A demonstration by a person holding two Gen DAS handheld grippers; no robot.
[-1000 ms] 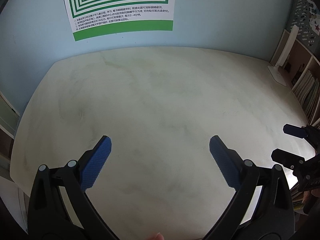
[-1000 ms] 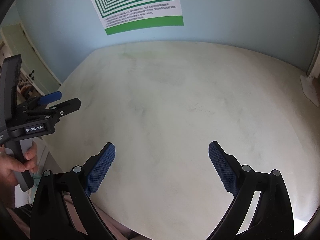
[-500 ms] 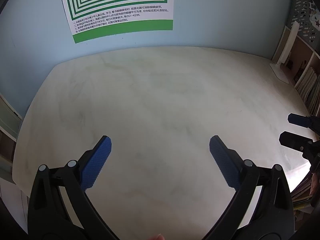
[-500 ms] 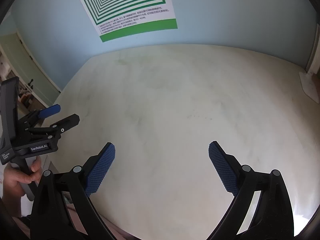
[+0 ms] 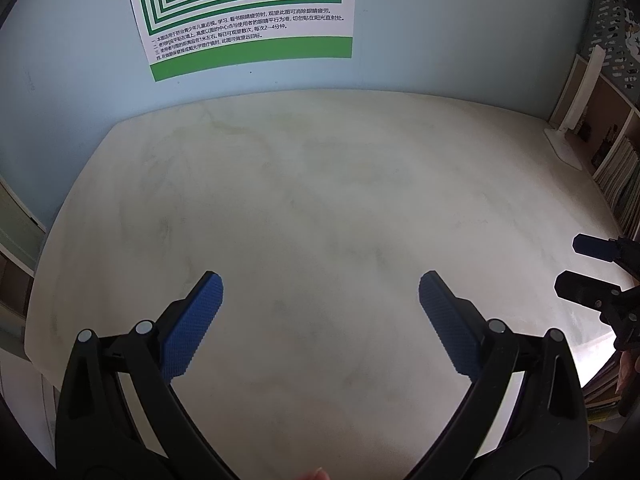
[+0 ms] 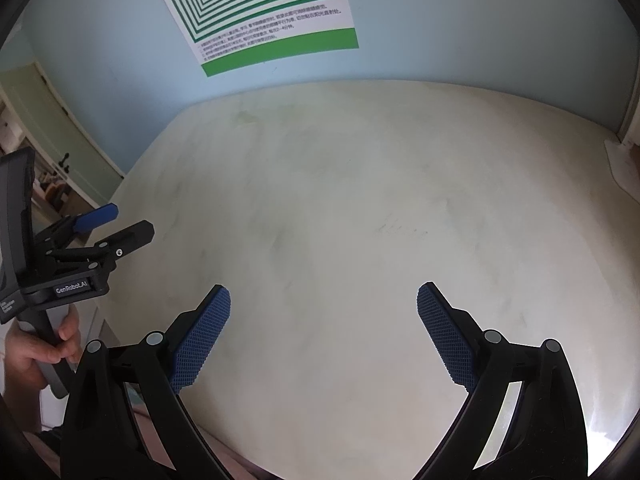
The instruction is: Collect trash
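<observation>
**No trash in view; both grippers empty over a bare tabletop**

We find the left gripper (image 5: 320, 292) held low over the near part of the pale table (image 5: 320, 184), its jaws spread wide with nothing between the blue pads (image 5: 192, 332). The right gripper (image 6: 323, 300) is in the same condition: jaws wide apart, nothing held. Each tool also shows at the edge of the other's view, the right one at the table's right side, the left one at its left side, gripped by a hand (image 6: 36, 344).

As to the task's object, we see no trash on the tabletop in either view, and no bin or bag to receive it. Whether the trash lies off the table, or below the cameras' field, we cannot tell.

We judge the work to be either at its opening, before any item has been located, or at its close. The next move calls for finding a target. That likely means turning the grippers toward ground these views do not cover.

Room to move is generous. The surface is open from the near edge to the blue wall (image 5: 440, 40), which carries a green-striped poster (image 5: 248, 12). Limits to note are these:
- The back edge meets the wall directly.
- On the right, a white stand (image 5: 568, 140) sits at the far corner, beside a bookshelf (image 5: 616, 160).
- On the left, the table ends in a drop toward a green door (image 6: 60, 140).
</observation>
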